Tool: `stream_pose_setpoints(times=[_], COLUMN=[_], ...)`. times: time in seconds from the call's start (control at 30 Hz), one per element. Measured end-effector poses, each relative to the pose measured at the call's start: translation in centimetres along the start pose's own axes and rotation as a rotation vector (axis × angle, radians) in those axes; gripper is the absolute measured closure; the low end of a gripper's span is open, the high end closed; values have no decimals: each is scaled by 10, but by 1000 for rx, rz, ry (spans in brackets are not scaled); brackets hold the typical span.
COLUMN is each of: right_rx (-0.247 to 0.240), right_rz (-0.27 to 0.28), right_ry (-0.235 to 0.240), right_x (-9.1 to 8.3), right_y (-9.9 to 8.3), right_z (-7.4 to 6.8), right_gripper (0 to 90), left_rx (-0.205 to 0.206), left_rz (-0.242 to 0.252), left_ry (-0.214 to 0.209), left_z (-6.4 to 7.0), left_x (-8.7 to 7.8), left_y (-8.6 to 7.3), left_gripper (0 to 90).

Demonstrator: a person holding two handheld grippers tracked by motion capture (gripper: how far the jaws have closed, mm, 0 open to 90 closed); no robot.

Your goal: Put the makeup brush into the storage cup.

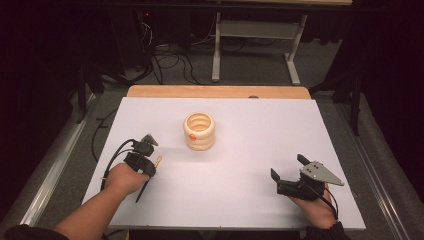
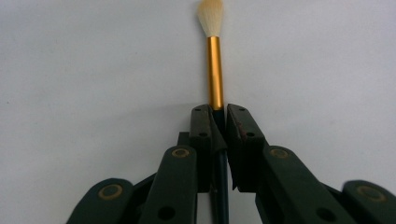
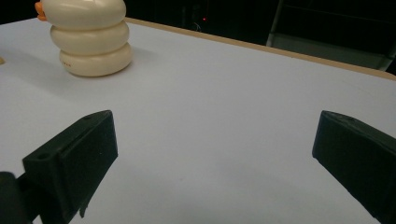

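Note:
My left gripper point(image 1: 149, 171) point(image 2: 218, 114) is shut on a brush point(image 1: 158, 161) point(image 2: 215, 70) with a dark handle, a gold ferrule and cream bristles. It is held low over the white table at the left, and the handle trails back toward the person. A cream ribbed pot point(image 1: 199, 131) point(image 3: 91, 42) with a small orange bit on its side stands mid-table, to the right of the brush and farther back. My right gripper point(image 1: 287, 166) point(image 3: 217, 140) rests near the front right, jaws wide open with nothing between them, pointing toward the pot.
The white sheet point(image 1: 240, 165) covers the table, and a wooden edge point(image 1: 215, 91) shows at the back. Beyond it are a dark floor, cables and a grey table frame point(image 1: 255, 45). Metal rails run along both sides of the table.

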State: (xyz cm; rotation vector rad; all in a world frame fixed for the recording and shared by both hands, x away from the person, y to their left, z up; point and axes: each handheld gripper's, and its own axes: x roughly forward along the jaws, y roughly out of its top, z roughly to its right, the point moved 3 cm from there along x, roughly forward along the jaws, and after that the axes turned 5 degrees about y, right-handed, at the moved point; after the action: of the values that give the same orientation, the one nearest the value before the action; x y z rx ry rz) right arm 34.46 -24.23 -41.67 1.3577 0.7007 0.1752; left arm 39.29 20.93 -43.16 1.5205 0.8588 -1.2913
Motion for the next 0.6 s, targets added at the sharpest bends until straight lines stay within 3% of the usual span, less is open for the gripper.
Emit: stream_pose_setpoints(times=[0.3, 0.6], right_rx=[-1, 4], right_rz=[-1, -3], right_ry=[-3, -5], right_x=[0, 0], right_y=[0, -1], right_z=[0, 1], right_gripper=[12, 12], left_rx=[36, 24], left_rz=[23, 20], left_ry=[16, -13], left_z=[2, -2], left_x=[0, -1], left_y=[-2, -1], left_gripper=[833, 838])
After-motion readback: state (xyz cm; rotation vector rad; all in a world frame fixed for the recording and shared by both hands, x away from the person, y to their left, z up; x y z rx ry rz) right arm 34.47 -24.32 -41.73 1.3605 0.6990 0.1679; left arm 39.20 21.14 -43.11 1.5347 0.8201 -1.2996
